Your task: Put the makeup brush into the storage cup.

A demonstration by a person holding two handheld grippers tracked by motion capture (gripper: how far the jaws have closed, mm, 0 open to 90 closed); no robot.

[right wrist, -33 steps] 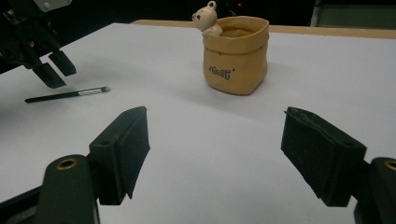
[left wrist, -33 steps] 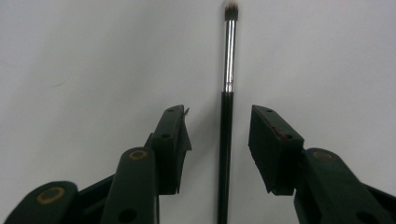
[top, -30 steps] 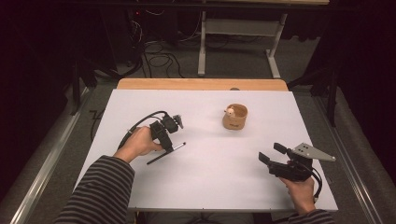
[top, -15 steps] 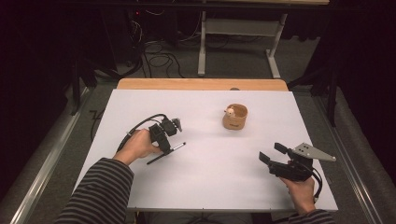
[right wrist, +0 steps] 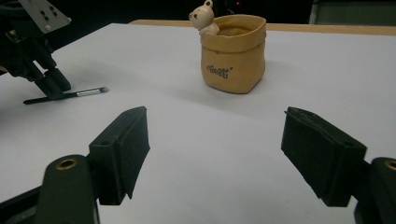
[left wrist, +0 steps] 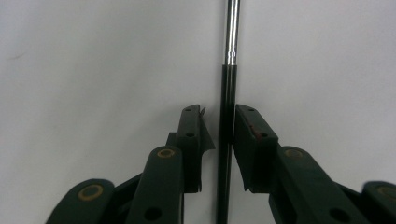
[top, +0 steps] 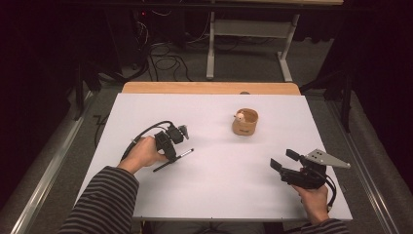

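A thin black brush (top: 174,159) with a silver ferrule lies on the white table (top: 219,195), left of centre. My left gripper (top: 170,154) points down at it. In the left gripper view the jaws (left wrist: 218,112) straddle the brush handle (left wrist: 227,93): the right pad touches it and a small gap remains at the left pad. A tan bag-shaped pot (top: 245,123) with a small bear on its rim stands further back, right of centre. My right gripper (top: 284,159) rests wide open near the front right, facing the pot (right wrist: 233,53), with nothing between its jaws (right wrist: 215,154).
A wooden strip (top: 209,87) runs along the table's far edge. Beyond it are a dark floor with cables (top: 165,53) and a white desk frame (top: 248,34). In the right gripper view the left gripper (right wrist: 49,86) stands over the brush (right wrist: 74,94).
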